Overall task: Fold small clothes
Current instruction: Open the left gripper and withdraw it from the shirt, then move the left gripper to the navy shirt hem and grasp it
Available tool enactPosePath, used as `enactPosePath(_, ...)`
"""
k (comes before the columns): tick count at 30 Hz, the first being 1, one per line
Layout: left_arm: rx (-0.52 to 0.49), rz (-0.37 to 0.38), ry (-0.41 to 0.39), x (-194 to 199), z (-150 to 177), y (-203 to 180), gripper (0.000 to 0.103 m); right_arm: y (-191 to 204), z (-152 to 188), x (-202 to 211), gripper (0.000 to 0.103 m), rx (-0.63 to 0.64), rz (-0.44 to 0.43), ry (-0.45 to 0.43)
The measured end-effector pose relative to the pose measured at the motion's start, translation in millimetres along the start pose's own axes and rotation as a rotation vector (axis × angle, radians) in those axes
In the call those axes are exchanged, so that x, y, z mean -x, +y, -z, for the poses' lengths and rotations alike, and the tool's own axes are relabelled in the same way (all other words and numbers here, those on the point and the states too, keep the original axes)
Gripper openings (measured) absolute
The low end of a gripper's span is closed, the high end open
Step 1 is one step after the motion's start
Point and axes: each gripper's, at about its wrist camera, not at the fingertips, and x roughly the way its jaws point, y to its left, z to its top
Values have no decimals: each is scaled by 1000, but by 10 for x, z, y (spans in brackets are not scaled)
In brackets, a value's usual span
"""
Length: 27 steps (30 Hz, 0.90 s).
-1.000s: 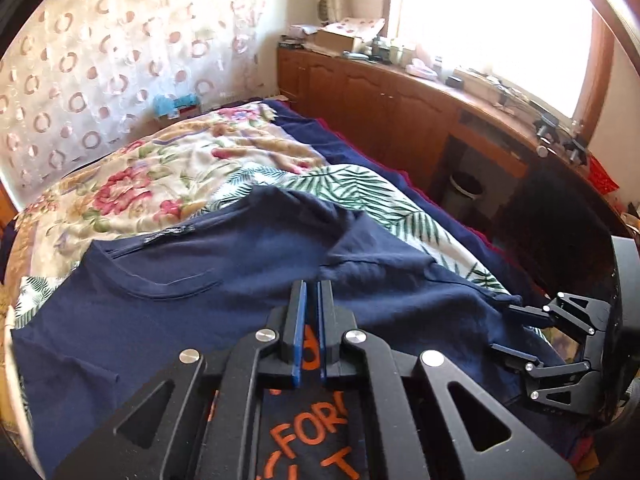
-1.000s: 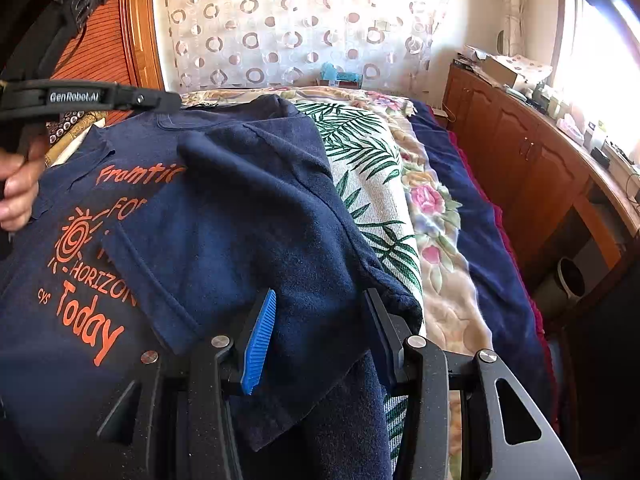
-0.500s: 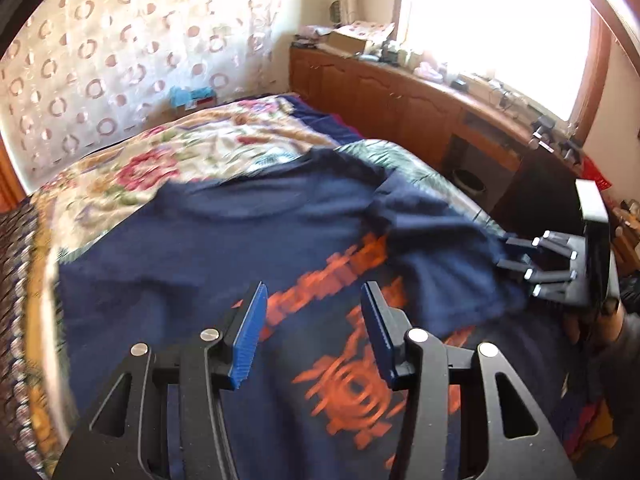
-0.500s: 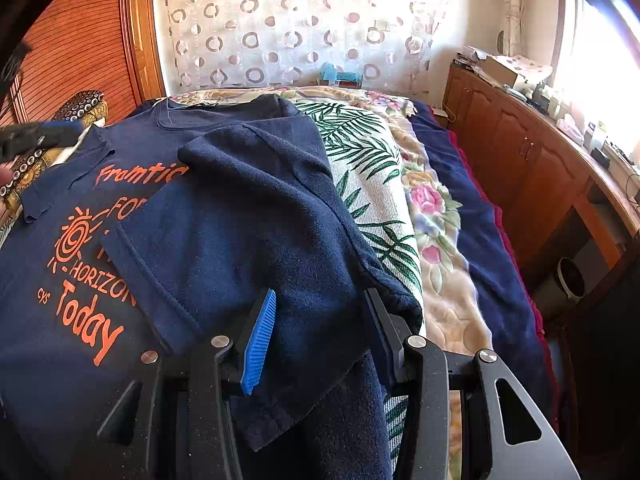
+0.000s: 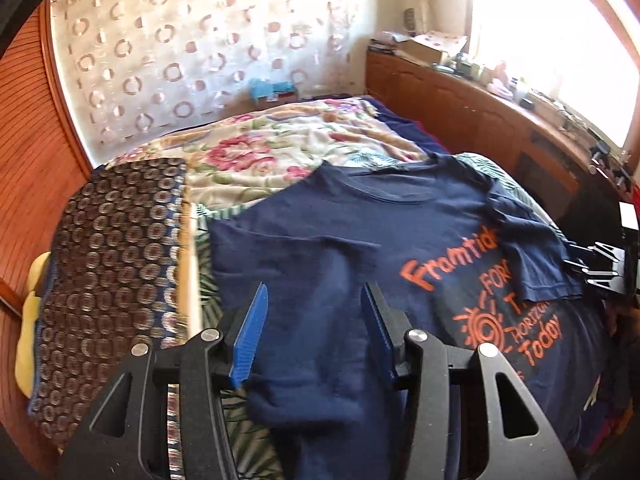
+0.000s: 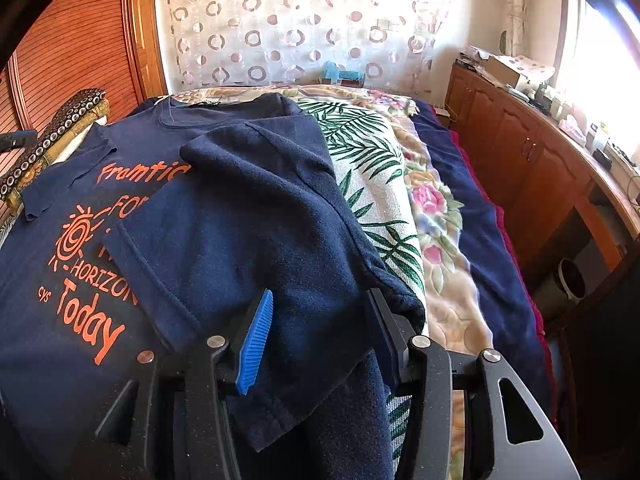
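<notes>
Whereas a second ago it was clamped shut at the shirt's middle, the left claw [image 5: 312, 332] now stands open over the left sleeve of the navy T-shirt [image 5: 400, 240], which lies print-up on the bed [image 6: 440, 240]. The right claw [image 6: 320, 332] has just widened slightly, open over the folded-in right sleeve [image 6: 240, 220], in the same spot.

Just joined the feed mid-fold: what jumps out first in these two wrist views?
The navy T-shirt with orange lettering dominates, spread on the floral bedspread, one sleeve already folded inward over the print. The left gripper stands open above the other sleeve, and the right gripper open over the folded side. A dark patterned pillow lies at the shirt's other edge.
</notes>
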Motion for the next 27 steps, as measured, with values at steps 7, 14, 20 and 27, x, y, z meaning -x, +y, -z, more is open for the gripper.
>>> enactPosePath(7, -41, -78, 63, -256, -188, 94, 48, -83, -319, 171, 50, -2, -80, -38)
enactPosePath(14, -63, -155, 196, -789, -427, 259, 39, -78, -806, 48, 50, 12, -140, -61)
enactPosePath(20, -140, -239, 329, -1235, -551, 364, 39, -38, -1003, -354, 50, 44, -159, -32)
enactPosePath(27, -162, -286, 403, -1476, -520, 471, 39, -44, -1183, -684, 50, 60, -192, -22)
